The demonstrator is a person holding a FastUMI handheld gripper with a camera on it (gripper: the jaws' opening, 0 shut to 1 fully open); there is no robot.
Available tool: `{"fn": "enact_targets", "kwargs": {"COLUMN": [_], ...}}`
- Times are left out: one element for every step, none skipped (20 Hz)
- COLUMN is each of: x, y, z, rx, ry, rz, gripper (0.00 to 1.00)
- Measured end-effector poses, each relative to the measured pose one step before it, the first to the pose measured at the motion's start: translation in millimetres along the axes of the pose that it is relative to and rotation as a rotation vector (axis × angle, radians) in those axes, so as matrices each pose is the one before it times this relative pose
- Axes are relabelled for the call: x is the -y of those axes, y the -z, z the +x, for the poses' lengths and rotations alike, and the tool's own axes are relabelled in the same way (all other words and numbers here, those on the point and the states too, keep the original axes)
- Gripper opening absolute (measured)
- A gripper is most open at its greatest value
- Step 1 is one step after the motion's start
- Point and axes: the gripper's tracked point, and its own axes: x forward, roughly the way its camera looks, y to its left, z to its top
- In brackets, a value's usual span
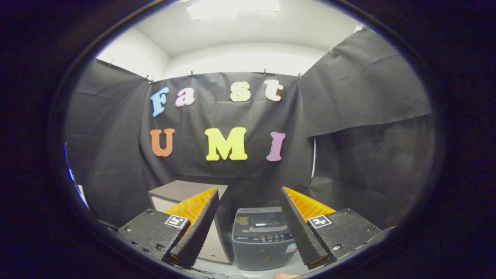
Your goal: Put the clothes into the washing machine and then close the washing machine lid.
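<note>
1. I found the hand-held gripper point(248, 224) raised, its fingers point(197, 228) spread wide apart and holding nothing.
2. The washing machine point(262, 238) stood on the floor beyond the fingers, seen through the gap between them, well apart from both.
3. Its top showed a dark lid panel with a control strip toward the front; I could not tell whether the lid was fully shut.
4. A grey cabinet point(182, 192) stood just beside the machine, partly hidden behind the left finger.
5. Black cloth walls point(368, 116) enclosed the booth behind both items.
6. I could not make out any clothes.
</note>
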Motion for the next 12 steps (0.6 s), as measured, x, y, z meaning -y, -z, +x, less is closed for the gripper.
{"fn": "enact_targets", "kwargs": {"x": [-1.95,-0.73,2.84,4.61,5.72,2.77,4.74,2.37,-0.55,0.24,2.68,2.14], "y": [0.19,-4.77,-1.1,1.28,-0.69,0.34,1.78,1.23,0.53,3.09,1.46,2.08], "z": [-20.75,-18.45,-14.83,-14.53,-11.3,-9.86,-8.33,-8.83,-6.54,-4.82,-4.27,-3.07], "rx": [0.00817,0.0113,0.01364,0.01014,0.00628,0.01351,0.00436,0.00476,0.00455,-0.01142,-0.01,-0.01153], "ry": [0.00559,0.01254,0.01636,0.01683,0.0124,0.00562,0.00384,-0.00312,-0.02264,-0.01739,-0.0236,-0.01938], "rz": [0.00047,0.00748,0.00938,-0.00157,-0.01178,-0.02193,-0.02,-0.01166,-0.0095,-0.00894,-0.01592,-0.01317], "gripper": [0.98,0.98,0.98,0.98,0.98,0.98,0.98,0.98,0.98,0.98,0.98,0.98]}}
